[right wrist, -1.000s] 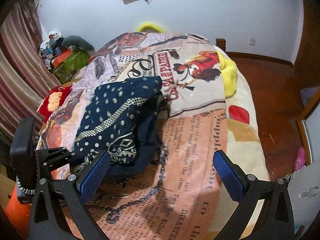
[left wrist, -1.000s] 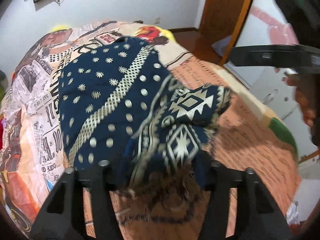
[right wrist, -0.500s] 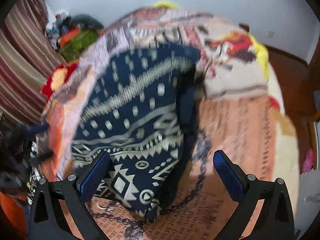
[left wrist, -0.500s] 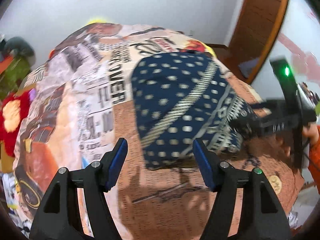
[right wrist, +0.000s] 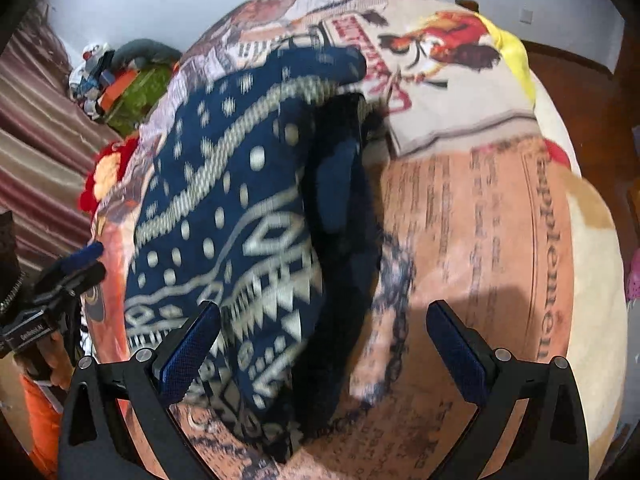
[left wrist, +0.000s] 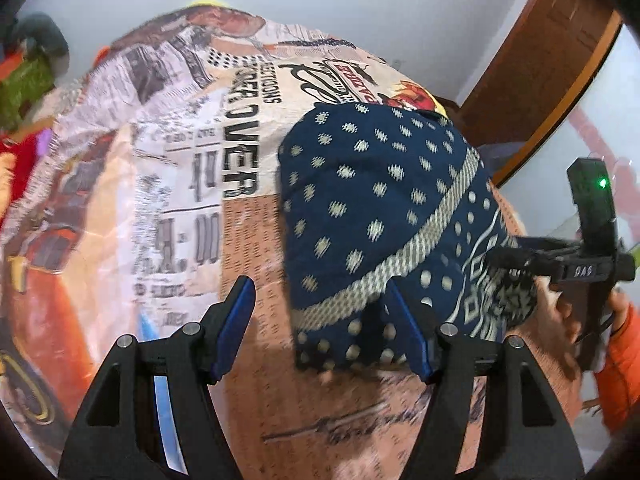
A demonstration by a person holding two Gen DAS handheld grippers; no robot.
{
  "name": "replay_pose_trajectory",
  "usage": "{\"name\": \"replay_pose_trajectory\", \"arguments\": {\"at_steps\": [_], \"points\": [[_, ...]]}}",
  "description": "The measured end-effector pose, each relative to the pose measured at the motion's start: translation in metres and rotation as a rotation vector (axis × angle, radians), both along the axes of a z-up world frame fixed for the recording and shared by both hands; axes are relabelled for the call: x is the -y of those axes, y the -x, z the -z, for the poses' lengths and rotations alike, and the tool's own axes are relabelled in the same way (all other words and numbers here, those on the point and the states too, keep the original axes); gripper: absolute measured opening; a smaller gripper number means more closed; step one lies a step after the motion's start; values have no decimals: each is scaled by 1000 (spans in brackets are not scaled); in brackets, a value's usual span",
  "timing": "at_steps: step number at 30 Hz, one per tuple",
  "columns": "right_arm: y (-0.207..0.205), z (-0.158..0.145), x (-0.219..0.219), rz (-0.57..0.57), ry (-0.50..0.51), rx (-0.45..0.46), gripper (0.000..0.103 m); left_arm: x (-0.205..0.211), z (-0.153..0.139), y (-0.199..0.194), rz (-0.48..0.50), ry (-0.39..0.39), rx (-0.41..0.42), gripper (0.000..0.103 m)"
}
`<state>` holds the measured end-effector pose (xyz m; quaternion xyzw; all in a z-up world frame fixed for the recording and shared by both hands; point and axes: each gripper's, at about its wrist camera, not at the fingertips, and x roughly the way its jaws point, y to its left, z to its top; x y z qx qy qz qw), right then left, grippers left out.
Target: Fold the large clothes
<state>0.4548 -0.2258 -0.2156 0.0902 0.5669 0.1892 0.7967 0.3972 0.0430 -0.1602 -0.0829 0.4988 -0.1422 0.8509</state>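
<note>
Navy patterned garment (left wrist: 384, 216) bunched on the printed bedspread (left wrist: 192, 184). Left gripper (left wrist: 324, 328) jaws just widened, gaping, nothing pinched. Right gripper (right wrist: 324, 356) spread wide too, empty.

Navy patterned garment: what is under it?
The navy patterned garment lies folded on the newspaper-print bedspread, which shows all around it. The patch beneath, and anything inside the folds, is covered.

In the right wrist view the navy garment (right wrist: 224, 216) is motion-blurred, its 6 o'clock edge hidden behind the right gripper (right wrist: 320, 344); the bedspread's (right wrist: 500, 220) print is smeared and unreadable.
</note>
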Motion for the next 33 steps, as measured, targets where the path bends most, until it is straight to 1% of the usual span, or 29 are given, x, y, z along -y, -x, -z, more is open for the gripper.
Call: {"name": "replay_pose_trajectory", "arguments": {"at_steps": [4,5,6,8,10,14,15,18,20,25,27,29,30,31,32,33], "points": [[-18,7,-8,8,-21,-20,103,-2,18,-30,-19,130,-77,67],[-21,10,-9,7,-27,-26,103,-2,22,-35,-19,161,-94,68],[-25,12,-11,4,-35,-34,103,-5,29,-42,-17,221,-120,70],[-32,19,-15,-3,-66,-56,103,-9,39,-52,-29,310,-155,78],[-37,25,-18,-8,-98,-74,103,-15,51,-62,-61,381,-185,84],[-47,36,-23,-17,-149,-103,103,-18,76,-77,-80,477,-240,94],[-49,37,-24,-26,-157,-103,103,-17,80,-80,-80,496,-250,95],[-55,41,-29,-51,-183,-105,103,-11,90,-87,-72,532,-264,99],[-57,44,-32,-54,-209,-106,103,-7,94,-91,-66,536,-267,101],[-63,50,-42,-60,-238,-88,103,-1,106,-98,-67,589,-288,102],[-63,49,-43,-64,-246,-82,102,-1,108,-100,-66,599,-290,102],[-63,51,-42,-65,-275,-84,95,0,107,-100,-63,590,-285,99],[-63,51,-41,-61,-282,-85,94,1,105,-99,-61,576,-281,97],[-63,51,-41,-60,-284,-84,90,3,102,-97,-58,559,-274,93],[-62,50,-40,-58,-285,-81,84,1,98,-95,-57,547,-268,91],[-61,48,-39,-56,-290,-78,80,0,94,-93,-56,533,-261,90]]}}
